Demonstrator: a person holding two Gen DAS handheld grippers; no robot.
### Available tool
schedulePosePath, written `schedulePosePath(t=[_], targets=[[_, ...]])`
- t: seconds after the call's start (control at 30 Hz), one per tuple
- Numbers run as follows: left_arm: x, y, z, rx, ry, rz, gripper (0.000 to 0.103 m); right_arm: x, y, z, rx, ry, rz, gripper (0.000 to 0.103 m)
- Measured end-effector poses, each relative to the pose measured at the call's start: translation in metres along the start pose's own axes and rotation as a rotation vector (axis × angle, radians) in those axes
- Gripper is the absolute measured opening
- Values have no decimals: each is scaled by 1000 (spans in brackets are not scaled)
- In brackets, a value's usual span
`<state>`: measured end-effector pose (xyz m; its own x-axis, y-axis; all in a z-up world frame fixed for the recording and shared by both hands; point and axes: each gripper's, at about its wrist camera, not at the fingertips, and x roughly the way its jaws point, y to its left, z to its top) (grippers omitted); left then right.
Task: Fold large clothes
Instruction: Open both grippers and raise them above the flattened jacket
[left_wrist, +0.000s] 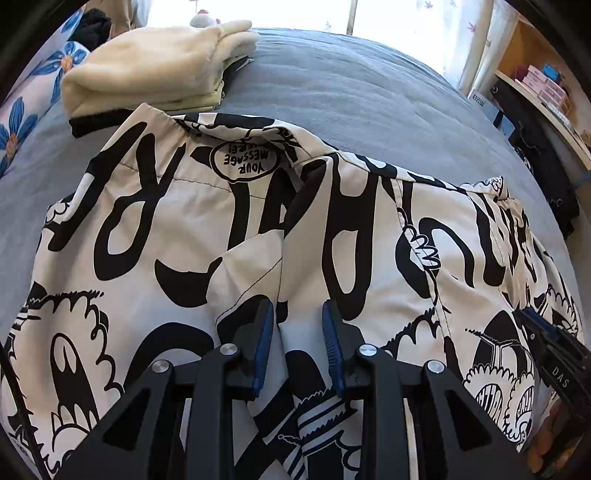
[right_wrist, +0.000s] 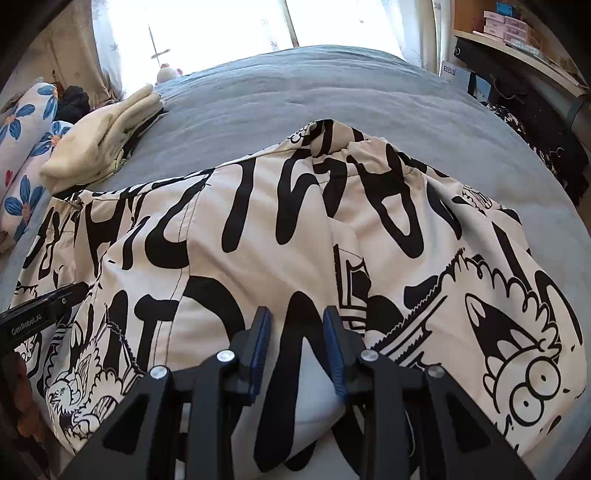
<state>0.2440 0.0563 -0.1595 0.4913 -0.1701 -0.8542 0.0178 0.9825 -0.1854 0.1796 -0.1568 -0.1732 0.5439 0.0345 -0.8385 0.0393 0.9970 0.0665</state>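
1. Covering the room's middle: a grey bed (left_wrist: 351, 92).
2. On the bed, near edge, the black-and-white printed garment (left_wrist: 177, 229) lies spread.
3. At the bed's far-left corner, folded cream clothes (left_wrist: 155, 70).
4. Left gripper (left_wrist: 297, 354) and right gripper (right_wrist: 297, 350) are both partly open over the garment; whether they pinch its fabric, I cannot tell.

My left gripper (left_wrist: 298, 314) is a matte black frame of angular linkage arms with triangular cut-outs, joined by round silver pivot screws; each finger carries a ribbed blue pad (left_wrist: 263, 347). My right gripper (right_wrist: 297, 317) is built alike, with blue pads (right_wrist: 260, 350). White lettering marks both bodies: "GenRobot.AI" on the left, "DAS" on the right.
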Motion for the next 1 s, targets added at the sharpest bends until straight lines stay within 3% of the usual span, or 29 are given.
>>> schedulePosePath(t=[0.37,0.5,0.63,1.0], targets=[[-15,-2,0,-20,32,15,29,-6,4,5,21,54,-19,30],[-34,-1,-5,-23,19,27,33,-19,8,1,35,67,0,30],[-58,1,-13,-21,-8,48,49,-35,12,-5,39,67,10,30],[-127,1,-45,0,-64,70,51,-78,23,-35,15,82,48,30]])
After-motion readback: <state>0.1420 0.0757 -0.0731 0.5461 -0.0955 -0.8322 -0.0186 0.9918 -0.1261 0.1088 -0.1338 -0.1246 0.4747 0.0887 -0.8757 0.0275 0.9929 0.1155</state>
